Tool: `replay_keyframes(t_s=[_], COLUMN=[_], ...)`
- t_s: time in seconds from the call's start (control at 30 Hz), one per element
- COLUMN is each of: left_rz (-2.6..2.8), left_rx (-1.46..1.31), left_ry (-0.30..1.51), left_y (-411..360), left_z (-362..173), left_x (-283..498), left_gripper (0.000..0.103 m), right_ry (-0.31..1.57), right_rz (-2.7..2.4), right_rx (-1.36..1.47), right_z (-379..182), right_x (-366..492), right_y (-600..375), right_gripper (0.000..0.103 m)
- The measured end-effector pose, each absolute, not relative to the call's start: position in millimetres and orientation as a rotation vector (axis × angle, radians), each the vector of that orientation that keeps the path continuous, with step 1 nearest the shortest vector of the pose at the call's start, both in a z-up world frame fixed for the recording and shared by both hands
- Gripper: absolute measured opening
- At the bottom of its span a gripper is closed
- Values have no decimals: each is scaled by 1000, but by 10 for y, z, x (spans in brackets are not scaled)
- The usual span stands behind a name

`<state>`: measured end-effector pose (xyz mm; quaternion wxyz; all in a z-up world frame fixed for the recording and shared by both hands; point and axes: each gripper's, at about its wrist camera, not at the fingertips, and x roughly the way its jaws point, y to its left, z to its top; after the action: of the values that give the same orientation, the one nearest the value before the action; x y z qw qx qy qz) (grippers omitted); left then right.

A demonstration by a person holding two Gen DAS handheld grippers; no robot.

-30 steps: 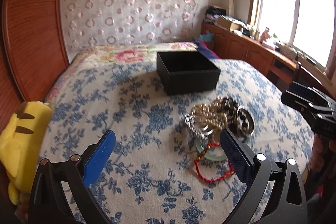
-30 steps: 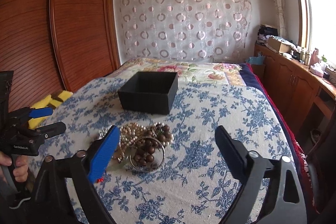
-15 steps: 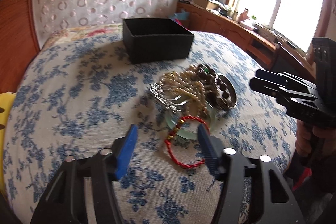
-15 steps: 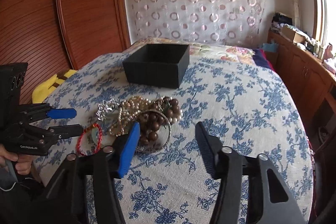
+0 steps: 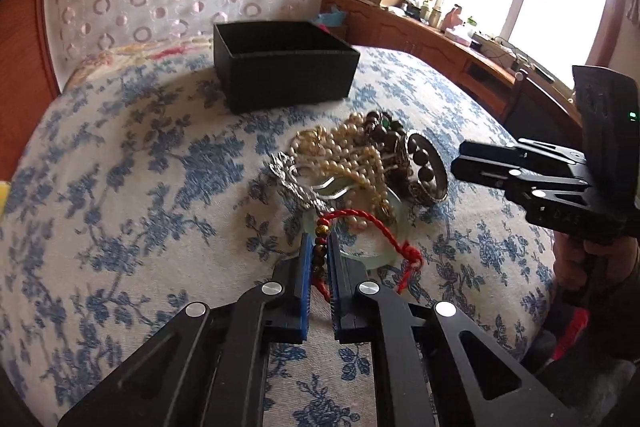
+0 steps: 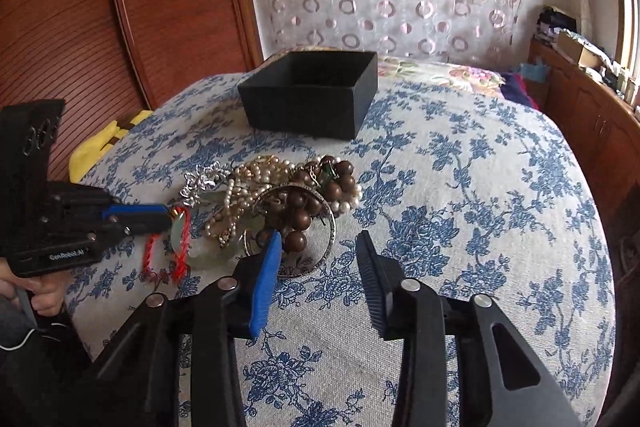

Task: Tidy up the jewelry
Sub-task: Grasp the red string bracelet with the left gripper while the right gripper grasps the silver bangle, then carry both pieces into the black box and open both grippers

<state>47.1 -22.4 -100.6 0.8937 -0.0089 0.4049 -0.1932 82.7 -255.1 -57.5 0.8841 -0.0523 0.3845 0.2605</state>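
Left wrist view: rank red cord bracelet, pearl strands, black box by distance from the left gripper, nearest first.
1. red cord bracelet: pinched in the left gripper, at its tips.
2. pearl strands: just beyond, mid-pile, slightly right.
3. black box: farthest, behind the pile, slightly left.

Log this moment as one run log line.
left hand-held gripper: shut on red cord bracelet | right hand-held gripper: open, near jewelry pile | black box: no jewelry visible inside
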Motion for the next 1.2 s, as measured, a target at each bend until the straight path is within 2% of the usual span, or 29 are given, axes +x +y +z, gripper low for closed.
replay_keyframes(t_s=[0.17, 0.4, 0.57, 0.67, 1.2], left_rz=[-386, -360, -349, -348, -318], left_rx=[-35, -39, -33, -31, -26], left_ry=[801, 753, 739, 735, 697], left_y=[-178, -113, -93, -91, -39], left_z=[-901, -719, -648, -643, -584], left_x=[438, 425, 458, 479, 726], left_gripper=[6, 6, 6, 7, 7], right_ry=[820, 858, 886, 901, 764], right_rz=[555, 566, 578, 589, 576], right_rx=[-115, -109, -85, -82, -148], right_z=[-590, -643, -677, -695, -335], right_x=[923, 1067, 1129, 1149, 1167], right_y=[-2517, -2491, -2510, -2527, -2523], right_gripper=[33, 21, 18, 8, 5])
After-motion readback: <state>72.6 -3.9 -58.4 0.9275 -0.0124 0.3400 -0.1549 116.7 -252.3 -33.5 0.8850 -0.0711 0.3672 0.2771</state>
